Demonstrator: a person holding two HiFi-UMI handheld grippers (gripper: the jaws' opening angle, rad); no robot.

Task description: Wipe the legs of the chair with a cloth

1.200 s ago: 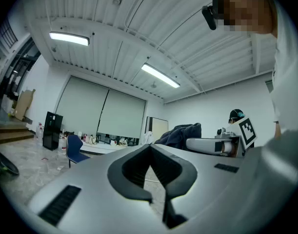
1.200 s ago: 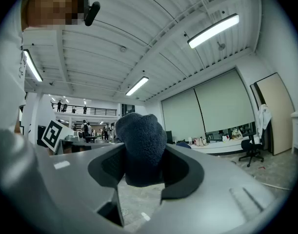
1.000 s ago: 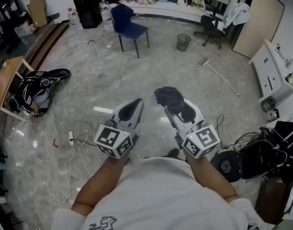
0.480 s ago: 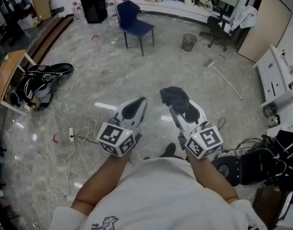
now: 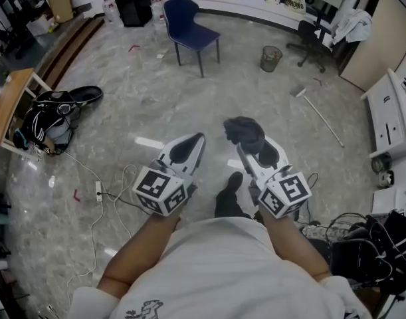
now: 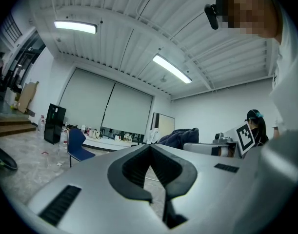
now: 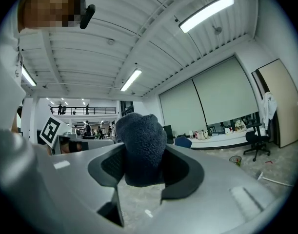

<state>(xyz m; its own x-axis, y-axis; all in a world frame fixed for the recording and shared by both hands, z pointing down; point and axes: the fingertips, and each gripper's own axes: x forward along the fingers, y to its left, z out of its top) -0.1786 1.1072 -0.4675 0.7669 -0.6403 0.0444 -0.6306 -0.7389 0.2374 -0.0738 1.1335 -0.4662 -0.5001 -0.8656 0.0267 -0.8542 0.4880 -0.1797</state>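
Left gripper (image 5: 195,142): jaws pressed together, nothing between. Right gripper (image 5: 249,150): pinching dark cloth (image 5: 242,130), wad bunched over tips. Both hang over bare floor (image 5: 143,98) near its close edge, my foot (image 5: 233,179) just below. Blue chair (image 5: 189,24) stands toward floor's far edge, well apart from cloth. My read: approach step, wiping not yet begun. Next move calls for walking over, crouching low, pressing cloth against chair leg (image 5: 201,64).
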